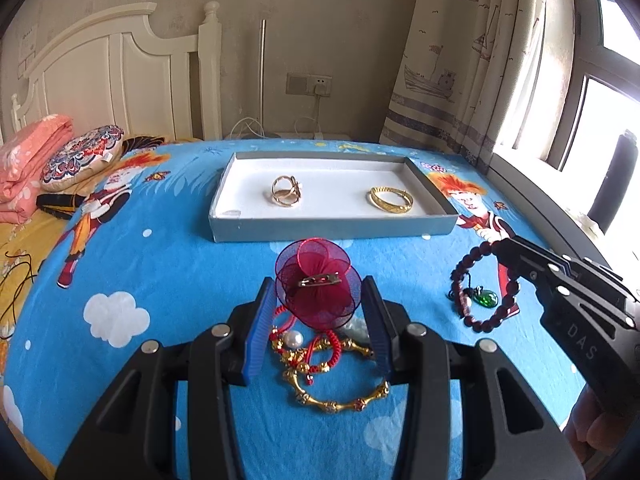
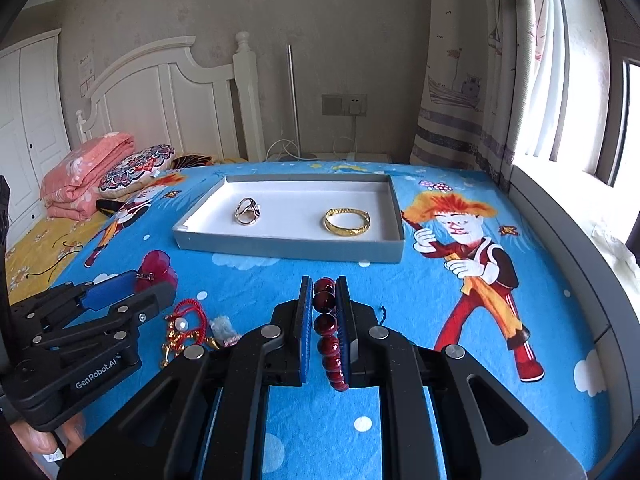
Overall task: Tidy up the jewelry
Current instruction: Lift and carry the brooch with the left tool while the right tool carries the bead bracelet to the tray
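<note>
A grey box lid tray [image 1: 332,232] [image 2: 288,250] lies on the blue cartoon sheet, holding a gold ring [image 1: 286,192] [image 2: 248,211] and a gold bangle [image 1: 390,199] [image 2: 347,221]. My left gripper [image 1: 319,292] [image 2: 132,284] is shut on a red mesh flower brooch [image 1: 316,284] [image 2: 158,266], held above a pile of red cord bracelets, a pearl and a gold bamboo bangle [image 1: 336,394]. My right gripper [image 2: 324,292] [image 1: 500,246] is shut on a dark red bead bracelet [image 2: 326,328] [image 1: 486,288] with a green pendant [image 1: 485,298].
A folded pink quilt [image 1: 28,152] and a round patterned cushion [image 1: 82,156] lie at the left by the white headboard. A curtain [image 1: 460,60] and window sill [image 2: 572,232] run along the right. A wall socket with cables [image 1: 310,84] is behind the bed.
</note>
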Tool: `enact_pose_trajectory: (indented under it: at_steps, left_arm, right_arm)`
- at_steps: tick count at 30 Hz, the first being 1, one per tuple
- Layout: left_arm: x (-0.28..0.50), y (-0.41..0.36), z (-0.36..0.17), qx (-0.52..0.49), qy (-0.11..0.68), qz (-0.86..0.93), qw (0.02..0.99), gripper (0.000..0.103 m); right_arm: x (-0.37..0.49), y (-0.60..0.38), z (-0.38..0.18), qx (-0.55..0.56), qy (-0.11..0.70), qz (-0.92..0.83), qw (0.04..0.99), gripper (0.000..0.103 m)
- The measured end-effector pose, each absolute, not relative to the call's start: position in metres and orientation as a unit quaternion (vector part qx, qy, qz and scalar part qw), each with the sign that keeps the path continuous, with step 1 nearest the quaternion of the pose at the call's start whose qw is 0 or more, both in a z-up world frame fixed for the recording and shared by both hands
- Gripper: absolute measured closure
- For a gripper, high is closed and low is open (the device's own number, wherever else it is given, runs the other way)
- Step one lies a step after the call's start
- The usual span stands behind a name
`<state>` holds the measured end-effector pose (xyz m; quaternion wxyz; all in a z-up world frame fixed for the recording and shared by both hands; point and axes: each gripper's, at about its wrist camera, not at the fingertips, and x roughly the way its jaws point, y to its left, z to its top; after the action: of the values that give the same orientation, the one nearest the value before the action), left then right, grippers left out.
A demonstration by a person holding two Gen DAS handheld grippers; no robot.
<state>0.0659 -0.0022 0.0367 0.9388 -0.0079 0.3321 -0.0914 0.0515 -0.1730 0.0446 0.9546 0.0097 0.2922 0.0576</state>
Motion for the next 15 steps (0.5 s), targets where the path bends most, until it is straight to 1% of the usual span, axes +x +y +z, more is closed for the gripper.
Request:
enact_pose_trajectory:
  at_steps: [8,15]
  left_arm:
    - [0.072,-0.001,0.052,-0.005,0.321,-0.081,0.944,0.061]
    - [0.078,0.001,0.053,-0.004,0.323,-0.075,0.943,0.061]
  right_arm:
    - [0.058,-0.171,0.049,0.004,0.287,0.047,0.957,0.090]
    - [0.066,-0.171,0.050,0.003,0.290,0.046,0.956,0.090]
